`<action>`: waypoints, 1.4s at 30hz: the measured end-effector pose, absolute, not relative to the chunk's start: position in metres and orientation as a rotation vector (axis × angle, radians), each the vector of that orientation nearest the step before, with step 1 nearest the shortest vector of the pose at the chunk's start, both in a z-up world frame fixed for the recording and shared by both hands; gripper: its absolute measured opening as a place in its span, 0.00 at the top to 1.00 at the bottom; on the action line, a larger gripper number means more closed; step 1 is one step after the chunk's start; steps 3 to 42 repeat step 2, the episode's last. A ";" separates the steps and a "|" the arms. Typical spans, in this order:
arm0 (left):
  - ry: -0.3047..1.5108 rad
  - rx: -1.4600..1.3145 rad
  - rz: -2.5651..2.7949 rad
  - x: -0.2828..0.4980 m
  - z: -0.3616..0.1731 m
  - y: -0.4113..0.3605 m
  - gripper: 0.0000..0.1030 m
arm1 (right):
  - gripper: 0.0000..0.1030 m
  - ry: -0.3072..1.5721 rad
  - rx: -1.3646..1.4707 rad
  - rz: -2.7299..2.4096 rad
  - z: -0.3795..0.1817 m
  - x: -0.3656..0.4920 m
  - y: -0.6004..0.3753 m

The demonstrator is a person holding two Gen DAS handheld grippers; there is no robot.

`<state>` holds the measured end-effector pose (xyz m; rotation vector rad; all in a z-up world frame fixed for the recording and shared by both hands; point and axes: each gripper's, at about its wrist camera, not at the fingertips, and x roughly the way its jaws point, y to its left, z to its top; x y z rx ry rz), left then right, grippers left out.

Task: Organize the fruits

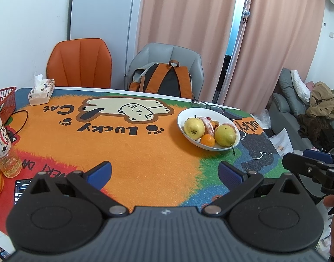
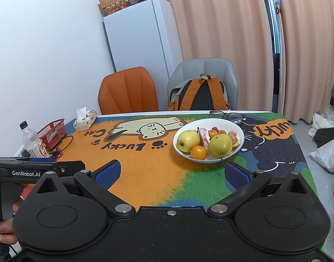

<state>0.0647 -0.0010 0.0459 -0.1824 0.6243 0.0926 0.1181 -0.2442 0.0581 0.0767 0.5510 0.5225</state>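
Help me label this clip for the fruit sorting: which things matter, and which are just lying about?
For the job:
white bowl
two pears
mandarin
peeled citrus pieces
red basket

Lying about:
tissue box
drink bottle
glasses
backpack

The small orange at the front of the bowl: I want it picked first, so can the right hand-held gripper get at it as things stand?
Probably yes. The right hand-held gripper is open, and bare mat lies between it and the small orange, which sits exposed at the white bowl's near rim.
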 end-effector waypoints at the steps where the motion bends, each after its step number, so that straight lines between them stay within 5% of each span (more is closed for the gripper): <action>1: 0.624 -0.182 0.093 0.065 0.046 -0.001 0.00 | 0.00 0.551 0.077 0.523 0.058 0.118 -0.244; 42: 0.624 -0.181 0.092 0.065 0.046 -0.002 0.00 | 0.00 0.552 0.077 0.522 0.058 0.118 -0.244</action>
